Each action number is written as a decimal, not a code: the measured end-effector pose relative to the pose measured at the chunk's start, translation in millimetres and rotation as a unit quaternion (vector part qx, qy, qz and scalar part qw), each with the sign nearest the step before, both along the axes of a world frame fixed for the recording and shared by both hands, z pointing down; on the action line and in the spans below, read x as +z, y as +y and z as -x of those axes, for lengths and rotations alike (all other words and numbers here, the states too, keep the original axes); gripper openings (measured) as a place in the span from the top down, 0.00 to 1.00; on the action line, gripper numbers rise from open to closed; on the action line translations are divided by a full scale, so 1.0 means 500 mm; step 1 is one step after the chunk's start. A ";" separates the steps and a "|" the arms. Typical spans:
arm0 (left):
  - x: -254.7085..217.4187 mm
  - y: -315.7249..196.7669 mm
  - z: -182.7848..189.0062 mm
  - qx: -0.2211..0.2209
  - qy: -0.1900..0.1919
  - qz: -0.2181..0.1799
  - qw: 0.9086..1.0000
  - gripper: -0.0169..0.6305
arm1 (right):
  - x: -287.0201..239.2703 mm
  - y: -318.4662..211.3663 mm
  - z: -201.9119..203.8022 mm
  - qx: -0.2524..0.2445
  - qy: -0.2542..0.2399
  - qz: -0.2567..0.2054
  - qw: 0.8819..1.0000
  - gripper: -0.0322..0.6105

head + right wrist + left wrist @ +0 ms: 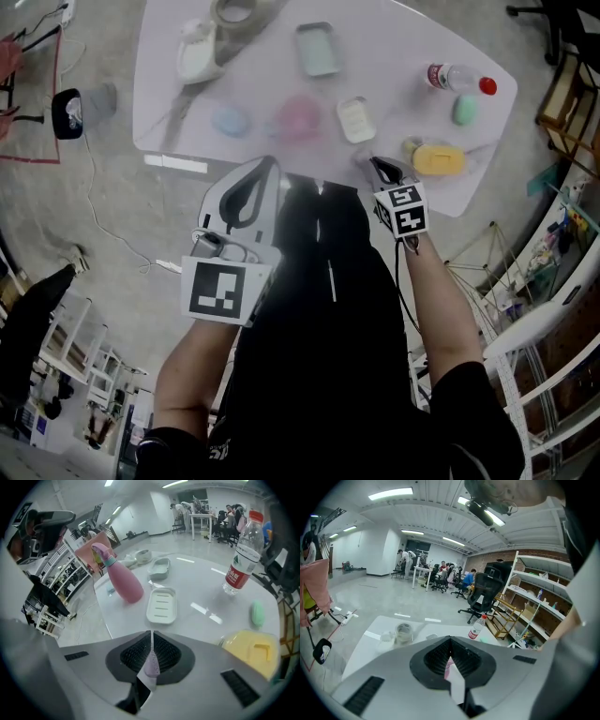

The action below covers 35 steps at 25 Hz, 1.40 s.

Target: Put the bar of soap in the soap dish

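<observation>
- Our right gripper [151, 634] has its jaws pressed fully together with nothing between the ribbed black pads. It hangs above the near edge of the table [403, 42], tilted steeply down toward the white soap dish [162, 605], which we judge to be its target.
- Our left gripper [450, 641] is likewise closed and empty. It is held back from the table at a shallower tilt, probably to leave the right one room to work.
- No soap is held yet. A green bar of soap [257, 613], a smooth oval, lies on the table to the right of the white dish and well apart from it, near the water bottle [241, 557].
- A blue bar of soap [230, 122], also oval, lies to the left beyond the pink spray bottle [124, 585]. We cannot tell which bar the task means.
- The white dish is a rounded rectangle of glossy plastic with raised ribs in its floor and stands empty. A teal dish [317, 49] of the same shape sits farther back.
- A yellow container [251, 651] sits just beside the right gripper, so a reach for the green bar has to clear it.
- The tabletop is white, smooth and reflective.
</observation>
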<state>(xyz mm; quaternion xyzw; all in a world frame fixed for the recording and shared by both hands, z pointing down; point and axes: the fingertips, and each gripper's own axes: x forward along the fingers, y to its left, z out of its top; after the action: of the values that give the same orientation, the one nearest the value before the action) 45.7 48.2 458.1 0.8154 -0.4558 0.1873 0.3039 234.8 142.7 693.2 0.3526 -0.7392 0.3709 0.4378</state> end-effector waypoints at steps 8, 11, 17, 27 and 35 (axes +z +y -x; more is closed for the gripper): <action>0.043 0.010 0.025 -0.016 -0.017 0.030 0.999 0.96 | 0.030 0.006 -0.002 -0.011 0.016 0.013 1.000 0.70; 0.050 0.014 0.022 -0.017 -0.013 0.028 0.999 0.96 | 0.053 0.020 -0.006 -0.024 0.031 0.023 0.999 0.65; 0.049 0.026 0.020 -0.016 -0.013 0.033 0.999 0.96 | 0.096 0.049 -0.018 -0.034 0.077 0.058 0.995 0.62; 0.056 0.039 0.019 -0.020 -0.004 0.042 0.999 0.96 | 0.128 0.049 -0.007 -0.074 0.153 0.079 0.982 0.61; 0.044 0.036 0.026 -0.028 0.009 0.035 0.999 0.96 | 0.143 0.050 -0.008 -0.073 0.168 0.098 0.978 0.57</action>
<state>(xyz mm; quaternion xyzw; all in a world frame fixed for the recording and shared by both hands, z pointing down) 32.9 66.1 479.9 0.7929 -0.4684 0.1873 0.3419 239.0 167.5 764.7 0.3103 -0.6390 0.3443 0.6139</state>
